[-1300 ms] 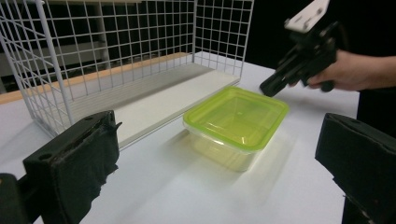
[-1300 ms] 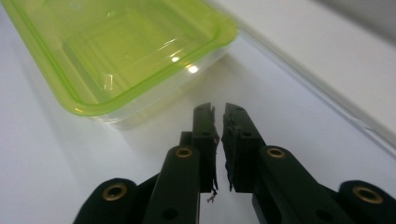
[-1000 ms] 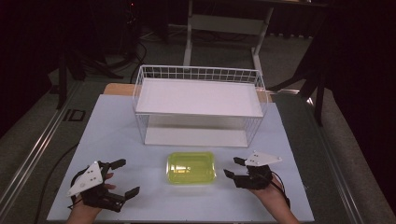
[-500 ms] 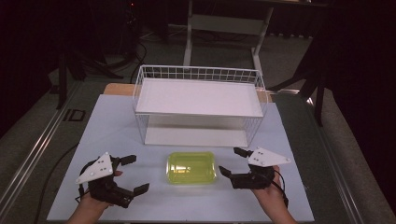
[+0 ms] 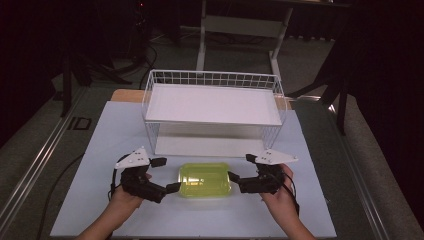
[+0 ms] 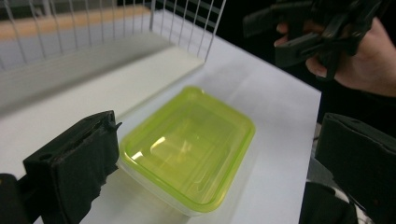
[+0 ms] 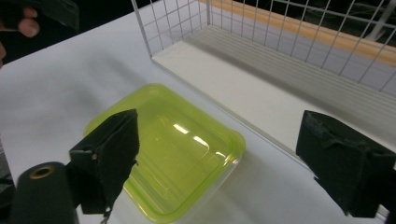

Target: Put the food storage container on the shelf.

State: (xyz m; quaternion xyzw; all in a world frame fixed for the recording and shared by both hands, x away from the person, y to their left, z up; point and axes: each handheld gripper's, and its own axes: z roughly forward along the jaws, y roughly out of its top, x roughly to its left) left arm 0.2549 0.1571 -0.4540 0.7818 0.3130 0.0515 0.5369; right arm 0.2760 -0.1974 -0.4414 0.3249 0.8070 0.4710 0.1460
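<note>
A shallow clear box with a yellow-green lid (image 5: 205,180) lies flat on the white table top (image 5: 100,135), in front of the wire basket. My left gripper (image 5: 166,174) is open at the box's left end, one jaw close to its near-left corner. At the box's right end my right gripper (image 5: 241,167) is open too, with its near jaw almost at the right edge. In the left gripper view the box (image 6: 187,144) lies between the spread jaws of the left gripper (image 6: 223,128). The right gripper view shows the box (image 7: 173,149) beside the left jaw of the right gripper (image 7: 222,119).
A white wire basket (image 5: 212,102) with a raised white shelf stands just behind the box, its front wires close to both grippers. The other hand and its gripper (image 6: 317,28) face me across the box. Dark floor and table legs lie beyond.
My left gripper has moved up and to the right, closing in on the box's left end. The right gripper has edged left toward the box. The box has not moved.
</note>
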